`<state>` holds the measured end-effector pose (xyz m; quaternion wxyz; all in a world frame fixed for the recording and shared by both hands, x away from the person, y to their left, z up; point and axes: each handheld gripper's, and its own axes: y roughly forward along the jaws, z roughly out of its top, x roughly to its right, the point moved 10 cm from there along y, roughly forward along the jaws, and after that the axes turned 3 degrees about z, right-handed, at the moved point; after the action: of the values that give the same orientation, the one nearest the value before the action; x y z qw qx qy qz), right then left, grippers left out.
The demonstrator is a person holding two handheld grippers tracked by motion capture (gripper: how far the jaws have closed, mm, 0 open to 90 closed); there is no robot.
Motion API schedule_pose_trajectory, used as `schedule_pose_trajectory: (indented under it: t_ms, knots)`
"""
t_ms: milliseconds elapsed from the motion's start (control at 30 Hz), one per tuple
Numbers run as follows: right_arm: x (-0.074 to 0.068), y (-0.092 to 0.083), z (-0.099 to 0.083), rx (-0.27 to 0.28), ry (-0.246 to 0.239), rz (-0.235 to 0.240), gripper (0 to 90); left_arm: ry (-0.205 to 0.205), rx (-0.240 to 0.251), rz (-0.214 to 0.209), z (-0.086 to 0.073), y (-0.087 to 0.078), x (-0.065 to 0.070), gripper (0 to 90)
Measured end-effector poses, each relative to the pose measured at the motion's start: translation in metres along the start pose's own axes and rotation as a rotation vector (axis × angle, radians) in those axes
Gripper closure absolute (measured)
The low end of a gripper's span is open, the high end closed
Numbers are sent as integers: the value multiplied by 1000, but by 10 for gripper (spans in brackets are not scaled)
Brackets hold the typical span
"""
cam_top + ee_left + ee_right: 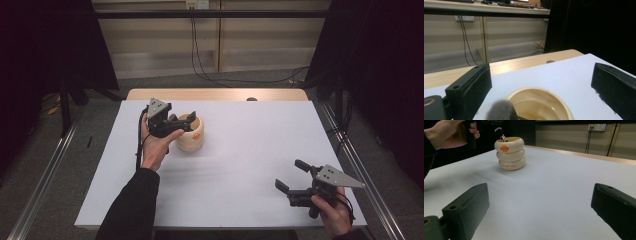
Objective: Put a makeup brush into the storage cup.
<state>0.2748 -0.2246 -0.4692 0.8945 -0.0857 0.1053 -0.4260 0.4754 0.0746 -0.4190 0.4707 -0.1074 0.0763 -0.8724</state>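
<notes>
A makeup brush (499,133) stands bristles-up in the cream ringed duck-face holder (190,134) at ten o'clock on the white table (250,150), the left gripper (181,123) poised above it, jaws apart, apparently having released it, while the right gripper (292,176) idles at five o'clock, jaws apart and empty.

A big white surface (240,165) carries the things. One thing stands right on it: a cream pot (190,134) shaped like three fat rings stacked up, with a small orange beak on its side. The pot stands upright, and a brush (500,132) pokes out of its open top. Behind the pot, along the far edge, a strip of bare wood (215,94) shows. A small dark spot (251,99) sits on that strip, off to the pot's right.
</notes>
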Motion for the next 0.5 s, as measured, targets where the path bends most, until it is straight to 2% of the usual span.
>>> schedule_pose_trajectory:
  t_ms: [233,300,333,500]
  knots:
    - [0,0,-1,-2,1,0,17,1,-24,21,-1,-5,-4,21]
    - [0,0,0,-2,3,-2,17,-7,-31,40,0,-7,-6,18]
    - [0,0,0,-2,6,-3,17,-10,-29,24,1,-8,-5,25]
    - [-1,-1,-1,-7,9,-15,17,22,-25,14,4,-18,-2,11]
